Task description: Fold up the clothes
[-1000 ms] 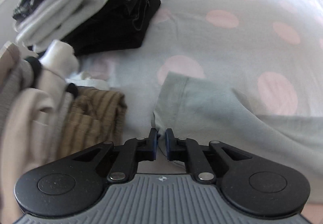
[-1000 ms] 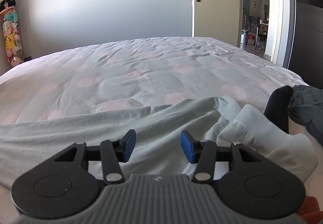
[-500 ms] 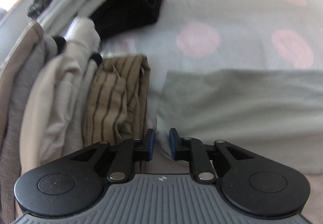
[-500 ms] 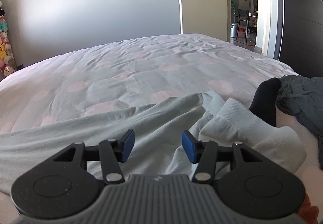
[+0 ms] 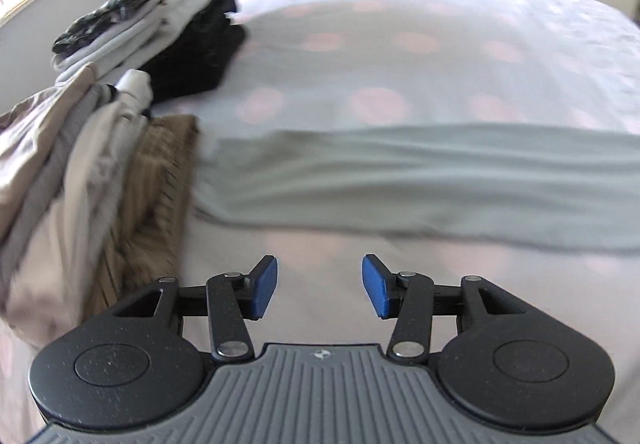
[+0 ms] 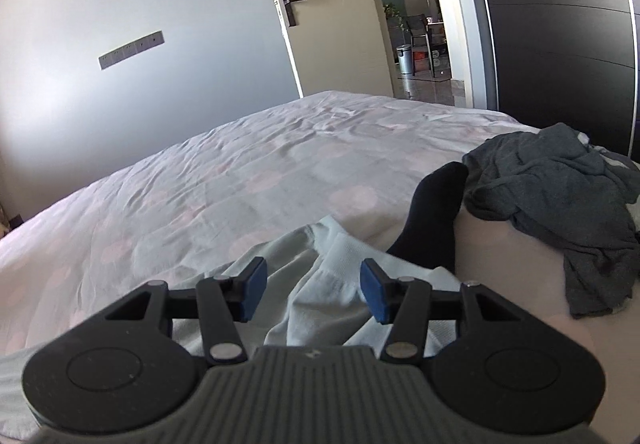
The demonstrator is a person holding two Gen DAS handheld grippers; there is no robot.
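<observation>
A pale grey-green garment (image 5: 420,179) lies folded in a long band across the dotted bedspread (image 5: 400,55). My left gripper (image 5: 319,291) hovers over bare bedspread just in front of that band, its jaws opening with nothing between them. In the right wrist view the same garment's end (image 6: 328,296) lies bunched under my right gripper (image 6: 310,294), which stands open above the cloth without pinching it. A black sock (image 6: 432,211) lies just beyond, to the right.
Folded clothes are stacked at the left: a brown striped piece (image 5: 160,179), beige and grey items (image 5: 60,179), and a farther pile of white and black garments (image 5: 168,31). A crumpled dark grey garment (image 6: 560,195) lies at the right. An open door (image 6: 332,23) stands behind the bed.
My left gripper let go of the garment's edge, opened and drew back off it. The right gripper rolled and lifted a little, staying open over the garment's end.
</observation>
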